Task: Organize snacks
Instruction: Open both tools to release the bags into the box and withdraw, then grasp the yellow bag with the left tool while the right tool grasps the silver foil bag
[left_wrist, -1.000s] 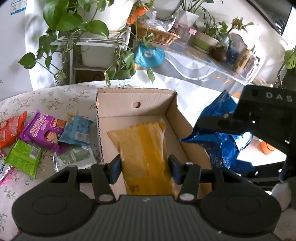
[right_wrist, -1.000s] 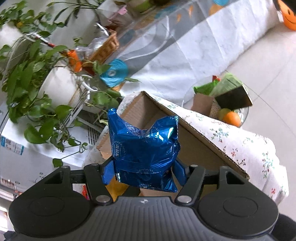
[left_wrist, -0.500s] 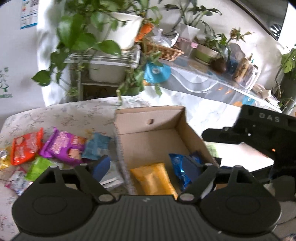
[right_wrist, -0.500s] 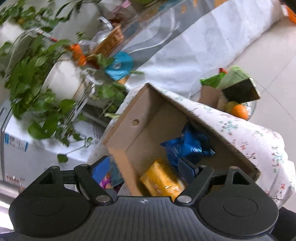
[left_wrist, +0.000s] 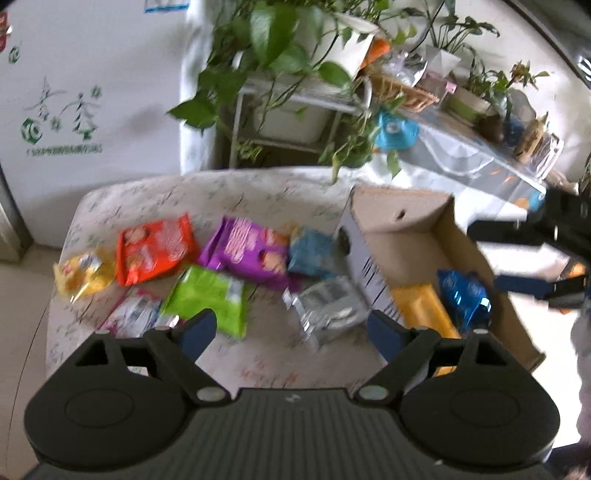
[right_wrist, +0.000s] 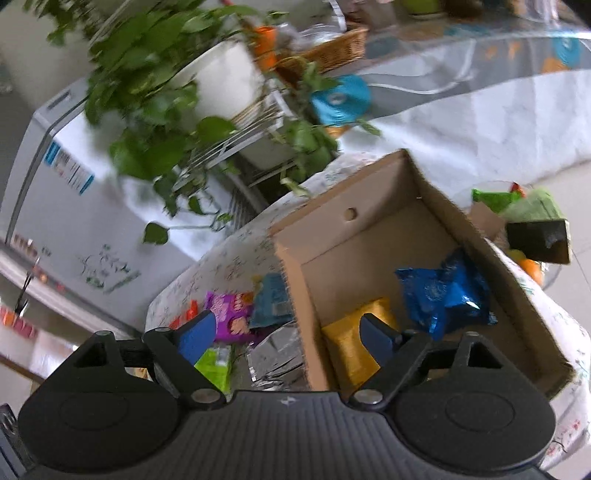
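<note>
Swinging between drops is how I read this step: both tools are empty and two packets already lie in the cardboard box (left_wrist: 417, 236). My left gripper (left_wrist: 291, 332) has its jaws spread wide, having just been opening, with nothing between the pads; it looks down over the flowered table (left_wrist: 155, 195), above the gap between the green packet (left_wrist: 208, 295) and the silver packet (left_wrist: 327, 306). My right gripper (right_wrist: 286, 338) is likewise parted and empty, its jaws having just been opening too, and it sits over the near left wall of the box.

Inside the box, the yellow packet (right_wrist: 351, 350) lies flat against the left wall and the blue foil packet (right_wrist: 443, 291) sits crumpled just beside it, toward the right wall. I judge the task as well short of done, since most snacks are outside, on the table left of the box: an orange packet (left_wrist: 155, 247), a purple packet (left_wrist: 247, 251), a light blue packet (left_wrist: 314, 251) touching the box's side, a small yellow packet (left_wrist: 83, 271) at the far left, and a pale wrapper (left_wrist: 135, 314) partly hidden by my left finger.

Next I'd pick one per hand. The silver packet is nearest the left tool, so I would lower onto it, pinching across its crinkled width. Thin foil may slide, so I'd close gently and lift before crossing the box wall.
</note>
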